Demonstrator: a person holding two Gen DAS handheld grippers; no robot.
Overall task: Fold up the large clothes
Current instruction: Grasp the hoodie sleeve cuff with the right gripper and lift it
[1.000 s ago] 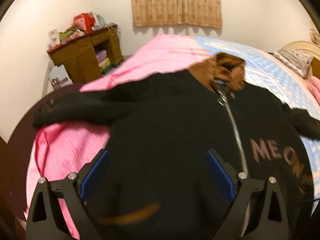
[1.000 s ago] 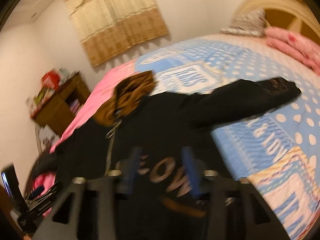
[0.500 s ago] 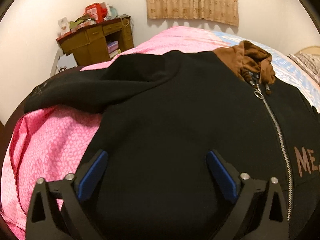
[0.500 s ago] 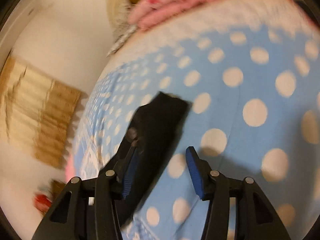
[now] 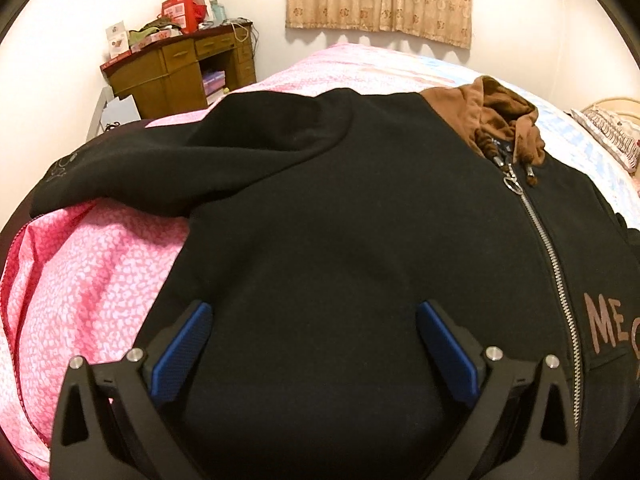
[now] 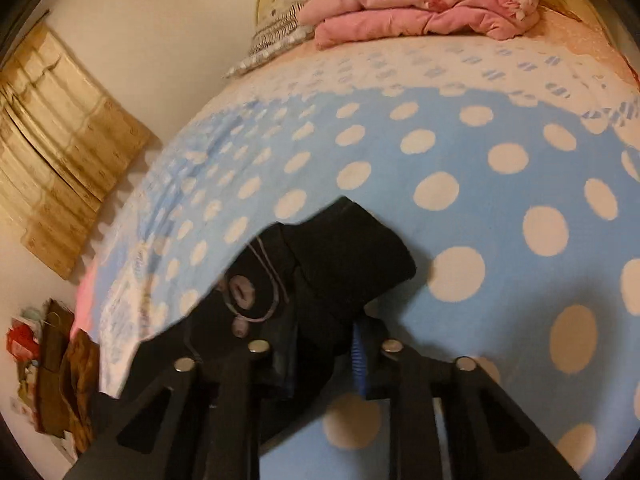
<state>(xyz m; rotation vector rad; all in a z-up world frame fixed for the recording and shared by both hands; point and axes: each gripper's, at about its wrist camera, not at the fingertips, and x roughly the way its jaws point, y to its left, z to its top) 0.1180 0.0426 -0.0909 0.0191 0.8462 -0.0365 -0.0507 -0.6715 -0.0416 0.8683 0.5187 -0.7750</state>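
A black zip hoodie (image 5: 340,220) with a brown hood (image 5: 504,116) and pale lettering lies front up on the bed. Its left sleeve (image 5: 160,172) stretches out to the left over the pink cover. My left gripper (image 5: 316,344) is open, with its blue pads over the hoodie's lower left front, holding nothing. In the right wrist view, my right gripper (image 6: 320,344) is shut on the black cuff of the right sleeve (image 6: 344,256), above the blue dotted sheet. The brown hood (image 6: 80,376) shows at the far left.
The bed has a pink cover (image 5: 80,280) on one half and a blue dotted sheet (image 6: 480,168) on the other. Folded pink bedding (image 6: 424,8) and a patterned pillow (image 6: 276,40) lie at the head. A cluttered wooden desk (image 5: 180,68) stands by the wall.
My right gripper swung from over the hoodie's front out to the right sleeve end and shut on the cuff. My left gripper moved lower and closer over the hoodie, staying open.
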